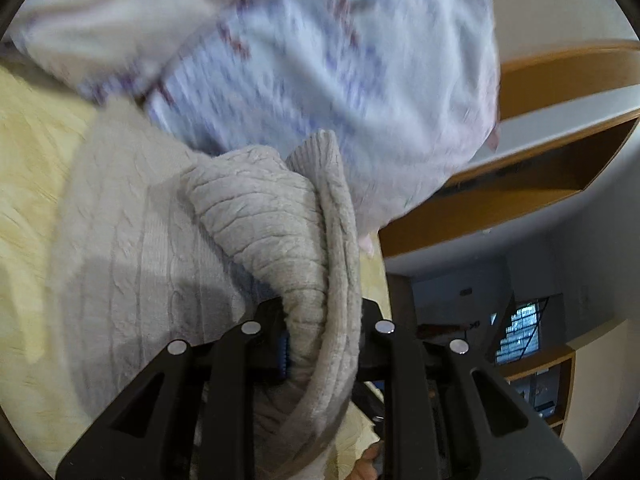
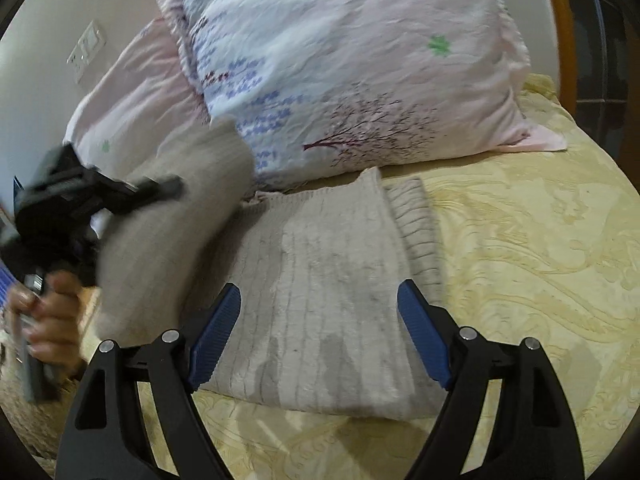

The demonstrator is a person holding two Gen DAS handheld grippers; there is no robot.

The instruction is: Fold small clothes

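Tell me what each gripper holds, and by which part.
Left gripper pinches the beige cable-knit sweater by a bunched ribbed edge, possibly a sleeve. Right gripper is open, holding nothing.

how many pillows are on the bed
2. The floral pillow lies at the head of the yellow bedspread, behind the beige sweater. The plain pink pillow lies partly under it, to its left; others may be hidden.

Both wrist views look down close along their fingers at the beige sweater (image 2: 320,280), sharing the pillow (image 2: 360,60).
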